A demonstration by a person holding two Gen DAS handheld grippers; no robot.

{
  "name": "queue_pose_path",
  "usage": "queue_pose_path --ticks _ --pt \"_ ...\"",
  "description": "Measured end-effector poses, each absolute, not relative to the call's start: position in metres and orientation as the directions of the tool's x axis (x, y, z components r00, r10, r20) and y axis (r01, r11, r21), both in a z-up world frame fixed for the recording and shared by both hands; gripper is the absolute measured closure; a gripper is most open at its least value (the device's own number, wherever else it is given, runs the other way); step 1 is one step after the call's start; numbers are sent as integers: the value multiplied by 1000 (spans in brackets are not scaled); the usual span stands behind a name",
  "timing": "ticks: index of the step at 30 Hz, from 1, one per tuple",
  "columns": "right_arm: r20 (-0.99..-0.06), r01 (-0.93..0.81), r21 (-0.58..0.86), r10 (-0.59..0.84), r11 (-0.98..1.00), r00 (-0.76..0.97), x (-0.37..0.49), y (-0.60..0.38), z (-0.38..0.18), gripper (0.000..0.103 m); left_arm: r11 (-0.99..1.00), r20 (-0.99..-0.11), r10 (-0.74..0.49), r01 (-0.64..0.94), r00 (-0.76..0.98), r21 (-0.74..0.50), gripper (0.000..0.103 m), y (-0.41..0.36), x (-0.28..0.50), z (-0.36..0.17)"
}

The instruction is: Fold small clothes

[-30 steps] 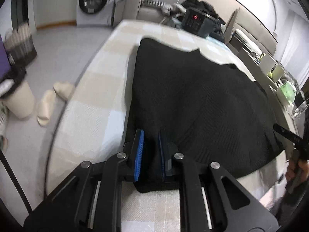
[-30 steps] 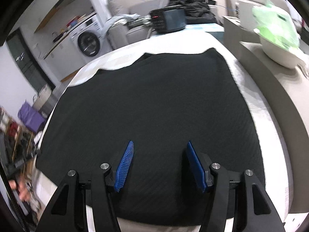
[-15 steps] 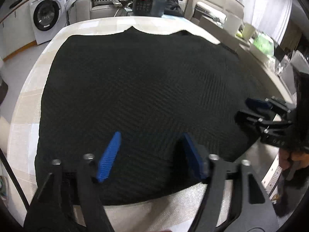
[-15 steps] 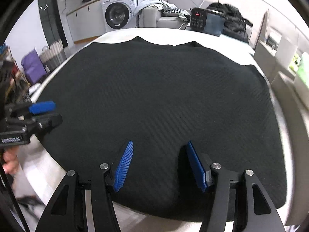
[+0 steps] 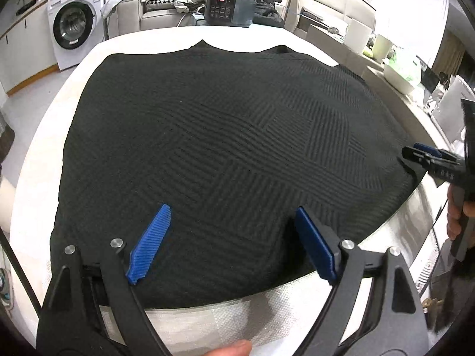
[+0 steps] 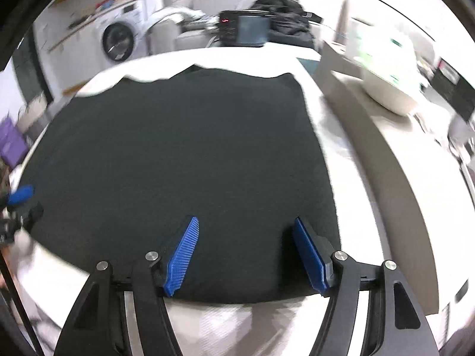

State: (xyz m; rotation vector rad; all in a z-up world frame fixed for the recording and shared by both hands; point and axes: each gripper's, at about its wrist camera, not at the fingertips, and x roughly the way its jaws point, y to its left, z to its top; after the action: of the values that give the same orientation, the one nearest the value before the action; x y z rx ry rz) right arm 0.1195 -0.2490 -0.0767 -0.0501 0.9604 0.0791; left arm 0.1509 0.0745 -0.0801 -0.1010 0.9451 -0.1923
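White desk carries our flat black garment; our left claw and right claw have just been opening, both spread empty above its six o'clock hem.

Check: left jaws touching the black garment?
Cannot tell. Left wrist view: left gripper open over the garment, nothing pinched; no gap or contact shows plainly.

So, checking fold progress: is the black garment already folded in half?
No, the black garment lies spread flat across the table, neckline at the far edge.
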Motion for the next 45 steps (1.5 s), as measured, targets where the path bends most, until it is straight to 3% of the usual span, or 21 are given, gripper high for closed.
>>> queue_pose_path --ticks 4,9,18,19,20,22,23,25,31,36,39,41,43,45 --pt "-818 -15 110 99 994 566 141 -281 -75 35 976 -793 -216 104 570 -192 19 86 155 -80" --pt "-864 -6 48 45 999 501 150 -298 -87 35 981 -792 -195 104 578 -166 18 85 153 -81" --pt "-846 81 224 152 971 510 119 -339 -85 40 979 -794 -203 123 573 -162 7 80 158 -83" --pt "-837 83 240 163 967 523 117 -343 -86 47 979 -793 -204 125 574 -161 6 79 158 -83" --pt "-830 76 255 178 964 529 109 -342 -85 70 979 -793 -203 125 575 -160 6 78 158 -84" --pt "-806 49 336 261 941 531 103 -343 -84 87 980 -795 -198 120 574 -158 6 78 159 -84" --pt "-791 37 350 274 936 547 101 -342 -82 93 980 -795 -198 118 574 -158 6 78 159 -84" --pt "-756 5 345 275 939 595 96 -337 -71 95 979 -794 -202 112 573 -168 6 79 159 -84" --pt "-803 63 279 197 958 562 92 -339 -85 95 981 -772 -186 66 607 -185 6 99 154 -71" --pt "-790 65 308 217 949 573 88 -343 -73 87 980 -752 -116 -47 649 -192 6 150 145 -58" --pt "-779 62 317 222 946 586 84 -346 -69 74 968 -763 -93 -122 639 -220 6 182 144 -63" --pt "-776 62 337 239 940 584 86 -345 -71 71 950 -775 -112 -162 622 -268 13 204 143 -70" --pt "-781 60 336 242 940 575 87 -343 -74 71 938 -783 -137 -175 606 -300 33 217 142 -76" --pt "-787 51 335 249 941 565 94 -336 -78 71 929 -786 -169 -170 595 -328 47 224 142 -80"
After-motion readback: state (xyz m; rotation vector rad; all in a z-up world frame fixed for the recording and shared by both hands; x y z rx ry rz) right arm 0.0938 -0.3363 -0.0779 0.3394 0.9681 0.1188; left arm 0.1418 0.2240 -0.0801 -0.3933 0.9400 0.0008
